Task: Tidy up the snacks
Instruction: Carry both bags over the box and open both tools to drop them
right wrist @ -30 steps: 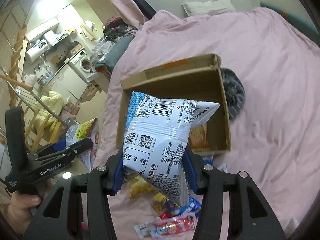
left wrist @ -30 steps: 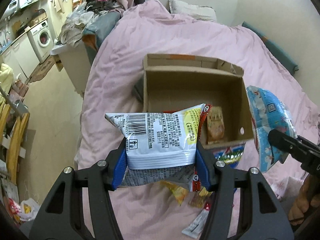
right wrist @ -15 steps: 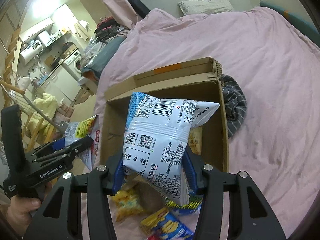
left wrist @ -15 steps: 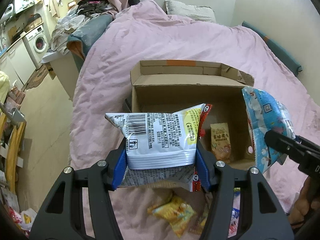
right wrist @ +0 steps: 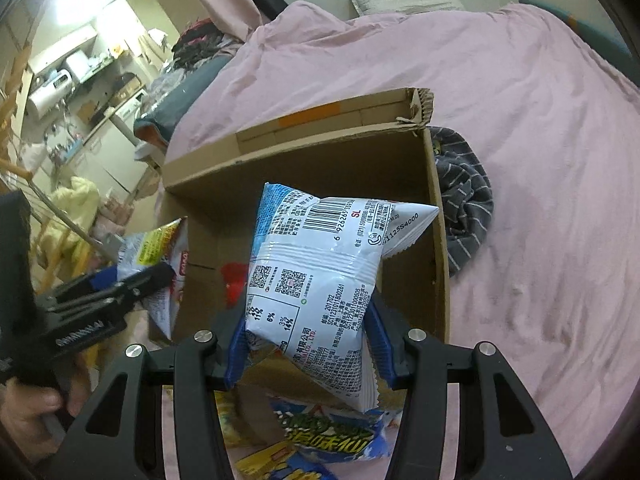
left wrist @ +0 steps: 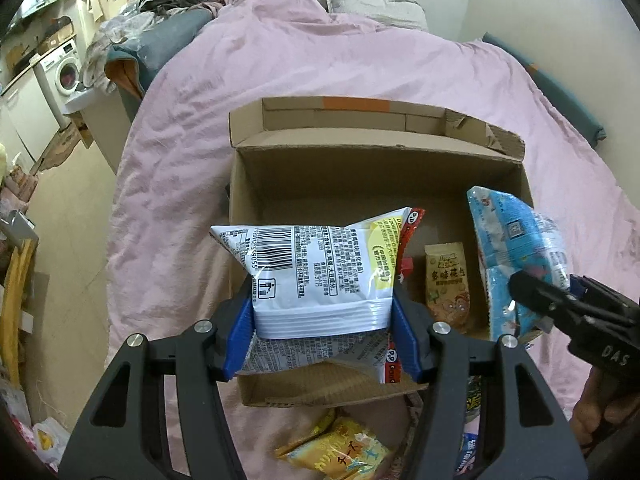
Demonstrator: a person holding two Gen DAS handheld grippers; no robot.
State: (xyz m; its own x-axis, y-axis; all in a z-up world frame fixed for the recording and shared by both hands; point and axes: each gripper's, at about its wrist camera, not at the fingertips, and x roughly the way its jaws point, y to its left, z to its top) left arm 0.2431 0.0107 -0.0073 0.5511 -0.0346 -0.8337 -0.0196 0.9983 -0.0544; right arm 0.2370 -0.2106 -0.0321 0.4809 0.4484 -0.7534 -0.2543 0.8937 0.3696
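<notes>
two tongs each squeeze a snack bag, left gripper point(left wrist: 322, 336) the white bag point(left wrist: 316, 276), right gripper point(right wrist: 308, 346) the blue bag point(right wrist: 320, 280), above the cardboard box point(left wrist: 360, 168), ready to drop in.

Brown cardboard box point(left wrist: 376, 184) on pink bedding point(left wrist: 320, 64); grey striped cloth point(right wrist: 466, 196); blue-padded black tongs point(left wrist: 322, 334).

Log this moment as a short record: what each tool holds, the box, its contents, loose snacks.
left tool: shut on white bag
right tool: shut on blue bag
box: open cardboard, on pink bedding
in box: tan packet, something red
outside box: yellow packet and others on near side
</notes>
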